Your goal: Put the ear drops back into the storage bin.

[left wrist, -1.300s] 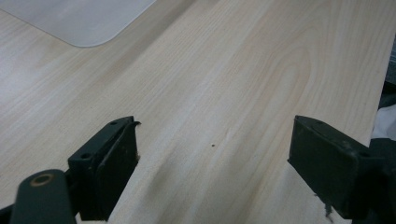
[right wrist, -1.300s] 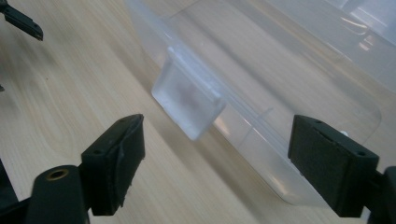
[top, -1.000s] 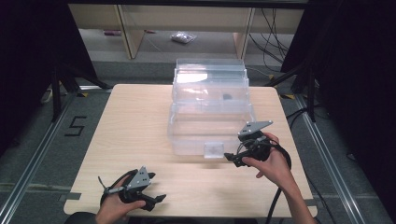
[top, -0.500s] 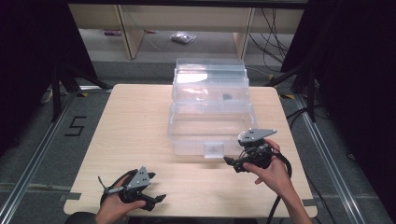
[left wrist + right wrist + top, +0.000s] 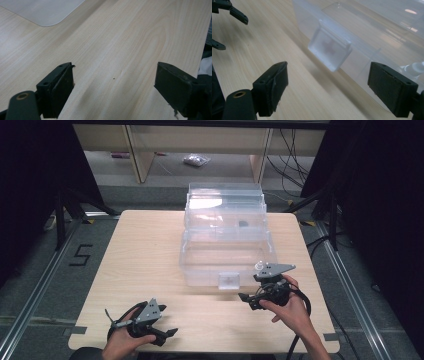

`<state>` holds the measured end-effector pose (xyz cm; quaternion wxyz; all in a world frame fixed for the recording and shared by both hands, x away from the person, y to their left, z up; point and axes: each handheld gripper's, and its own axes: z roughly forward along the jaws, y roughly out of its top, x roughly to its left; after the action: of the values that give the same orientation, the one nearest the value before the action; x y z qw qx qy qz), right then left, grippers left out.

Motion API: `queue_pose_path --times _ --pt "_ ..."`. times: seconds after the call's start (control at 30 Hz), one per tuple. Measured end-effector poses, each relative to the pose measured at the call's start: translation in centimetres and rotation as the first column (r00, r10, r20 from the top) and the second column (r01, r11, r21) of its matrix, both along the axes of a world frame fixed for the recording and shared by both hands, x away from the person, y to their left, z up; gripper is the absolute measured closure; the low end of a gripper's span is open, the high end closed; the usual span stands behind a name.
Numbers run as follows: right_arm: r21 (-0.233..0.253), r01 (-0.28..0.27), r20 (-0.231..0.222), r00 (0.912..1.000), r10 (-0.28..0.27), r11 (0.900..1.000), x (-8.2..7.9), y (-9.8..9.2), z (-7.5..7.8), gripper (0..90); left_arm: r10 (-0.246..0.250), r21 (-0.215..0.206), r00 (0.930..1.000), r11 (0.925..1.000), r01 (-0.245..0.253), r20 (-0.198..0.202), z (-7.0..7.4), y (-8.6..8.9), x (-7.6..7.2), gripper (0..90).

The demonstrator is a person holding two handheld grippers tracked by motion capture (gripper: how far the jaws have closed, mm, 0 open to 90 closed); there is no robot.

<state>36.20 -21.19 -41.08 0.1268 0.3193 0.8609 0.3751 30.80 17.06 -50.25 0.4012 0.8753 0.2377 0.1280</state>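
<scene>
On the pale wood-grain counter (image 5: 145, 255), high view: one clear, rectangular, hard-plastic storage box (image 5: 226, 245) with its lid thrown back stands at mid-counter, reaching toward the far edge. One translucent square latch tab (image 5: 228, 281) sits at the middle of its near wall. A small dark item (image 5: 243, 224) lies inside; its nature cannot be told. The right claw (image 5: 248, 301) hovers just beside the box's near right corner, pointing left toward the latch, apart from it. The left claw (image 5: 167, 334) rests near the counter's near edge, well apart from the box. Count: one box, one latch, two claws.

Left gripper view: the left claw (image 5: 113, 82) is spread wide over bare counter (image 5: 130, 45), pinching nothing. A frosted plastic corner (image 5: 42, 11) lies at upper left.

Right gripper view: the right claw (image 5: 328, 85) is likewise spread wide and empty. The latch tab (image 5: 329, 48) stands ahead, between the lines of the jaws, hinged outward from the box wall (image 5: 362, 60).

Handling, as a judgement: the box looks light, stiff, thin-walled and smooth, so it is likely to slide on the counter if pushed and to slip from a hard pinch. The latch tab or the rim offers the surest hold; the broad walls give little purchase. The second claw could steady the box.
</scene>
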Motion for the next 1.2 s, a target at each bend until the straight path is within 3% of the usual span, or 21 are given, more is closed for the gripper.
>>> queue_pose_path --times 0.03,0.07,0.2,0.33,0.37,0.53,0.6,0.9,1.07,1.1,1.2 --pt "0.005 -0.006 0.017 0.9998 0.006 1.000 0.1 0.0 -0.3 17.5 -0.001 0.004 1.0000 1.0000 0.001 -0.003 0.0 0.0 0.0 15.0" --pt "0.010 0.013 -0.016 0.9998 -0.013 1.000 -0.2 0.0 -0.4 17.5 -0.004 0.005 1.0000 1.0000 0.004 -0.005 0.1 0.0 0.0 15.0" --pt "0.015 0.016 -0.005 0.9999 -0.016 1.000 -0.2 -0.2 -1.0 17.4 -0.008 0.004 0.9999 1.0000 0.008 -0.009 0.1 0.0 0.0 15.0" --pt "0.016 0.000 -0.012 0.9999 0.000 1.000 -0.4 -0.5 -1.4 17.4 -0.001 0.001 1.0000 1.0000 0.001 -0.001 0.0 0.0 0.0 15.0" --pt "0.018 0.018 -0.025 0.9995 -0.017 1.000 -0.7 -0.5 -1.4 17.3 0.003 0.003 1.0000 1.0000 -0.003 0.001 0.0 0.0 0.0 15.0" --pt "0.023 -0.001 -0.001 1.0000 0.001 1.000 -1.0 -0.4 -1.7 17.2 0.000 0.001 1.0000 1.0000 0.000 0.000 0.0 0.0 0.0 15.0" --pt "0.025 0.011 -0.018 0.9998 -0.010 1.000 -1.2 -0.3 -1.9 17.2 0.000 0.001 1.0000 1.0000 0.000 0.000 0.0 0.0 0.0 15.0" --pt "0.036 0.002 -0.018 0.9998 -0.002 0.999 -1.7 -0.4 -2.6 16.8 -0.001 0.001 1.0000 1.0000 0.001 0.000 0.0 0.0 0.0 15.0" --pt "0.042 -0.008 0.001 1.0000 0.008 0.999 -1.9 -0.6 -2.8 16.6 -0.001 0.001 1.0000 1.0000 0.001 0.000 0.0 0.0 0.0 15.0" --pt "0.042 0.011 -0.021 0.9997 -0.010 0.999 -2.1 -0.6 -2.8 16.6 0.000 0.000 1.0000 1.0000 0.000 0.000 0.0 0.0 0.0 15.0" --pt "0.045 0.010 -0.004 0.9999 -0.010 0.999 -2.2 -0.7 -2.9 16.6 -0.001 0.000 1.0000 1.0000 0.001 0.000 0.0 0.0 0.0 15.0"
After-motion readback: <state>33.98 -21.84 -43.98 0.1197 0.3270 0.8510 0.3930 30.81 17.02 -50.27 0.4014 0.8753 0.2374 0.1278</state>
